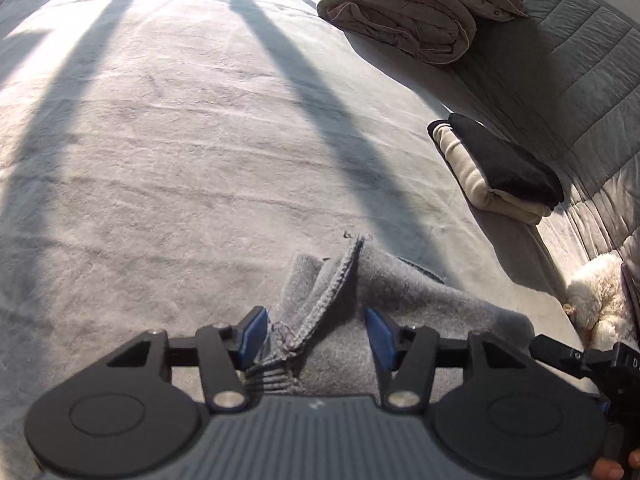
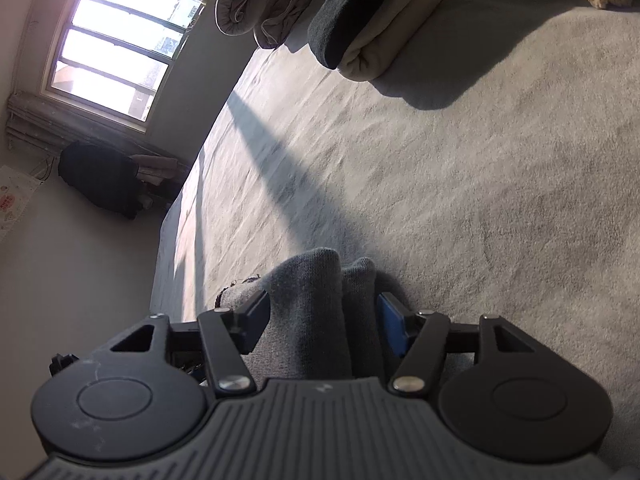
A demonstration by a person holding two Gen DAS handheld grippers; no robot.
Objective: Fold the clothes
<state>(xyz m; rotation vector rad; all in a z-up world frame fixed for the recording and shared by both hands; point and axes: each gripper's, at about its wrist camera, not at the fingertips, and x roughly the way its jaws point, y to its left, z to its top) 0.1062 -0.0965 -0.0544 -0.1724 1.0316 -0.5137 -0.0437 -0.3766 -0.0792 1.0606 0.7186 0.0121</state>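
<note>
A grey knit garment (image 1: pixel 420 304) lies bunched on the pale bed cover (image 1: pixel 180 140), its ribbed hem (image 1: pixel 320 304) sticking up. My left gripper (image 1: pixel 318 334) stands open over it. The hem and a fold rise between the blue pads, close to the left pad (image 1: pixel 254 332) and apart from the right one. In the right wrist view two upright folds of the same garment (image 2: pixel 312 280) sit between the fingers of my right gripper (image 2: pixel 322 322). Its jaws are apart and a gap shows at the right pad (image 2: pixel 390 324).
A folded stack of beige and black clothes (image 1: pixel 500 172) lies at the right. A rolled duvet (image 1: pixel 400 12) and a quilted blanket (image 1: pixel 580 80) lie beyond it. A white fluffy item (image 1: pixel 600 304) sits at the edge. A window (image 2: pixel 116 44) and a dark bag (image 2: pixel 100 176) are beside the bed.
</note>
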